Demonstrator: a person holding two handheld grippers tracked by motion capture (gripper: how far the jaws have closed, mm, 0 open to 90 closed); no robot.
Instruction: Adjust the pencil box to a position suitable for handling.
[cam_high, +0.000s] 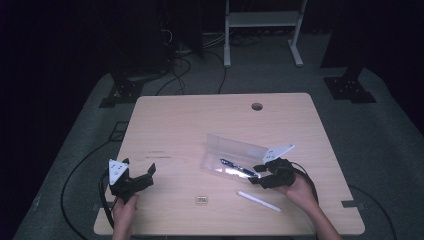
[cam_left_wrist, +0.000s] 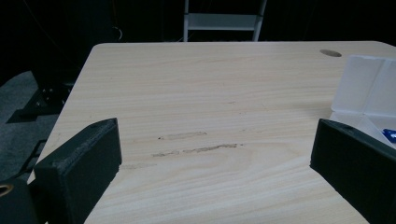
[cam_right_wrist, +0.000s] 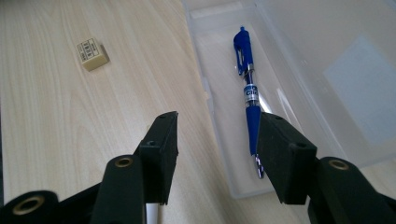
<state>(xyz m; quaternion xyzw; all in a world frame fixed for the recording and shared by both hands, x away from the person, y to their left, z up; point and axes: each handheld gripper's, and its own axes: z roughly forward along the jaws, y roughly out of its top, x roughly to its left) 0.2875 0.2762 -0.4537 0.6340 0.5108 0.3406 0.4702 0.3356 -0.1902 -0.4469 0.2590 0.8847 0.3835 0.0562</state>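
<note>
Two grippers: both empty
Left gripper (cam_high: 137, 175): jaws wide
Right gripper (cam_right_wrist: 217, 140): jaws apart above blue pen (cam_right_wrist: 248, 93) in clear case (cam_right_wrist: 299, 56)

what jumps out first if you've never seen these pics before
The clear plastic case, lid open, sits right of the table's middle with a blue pen lying inside. The right gripper sits at the case's near end, jaws open with nothing between them, while the left gripper waits open near the table's front left. A white pen and a small eraser lie on the wood near the front edge.
</note>
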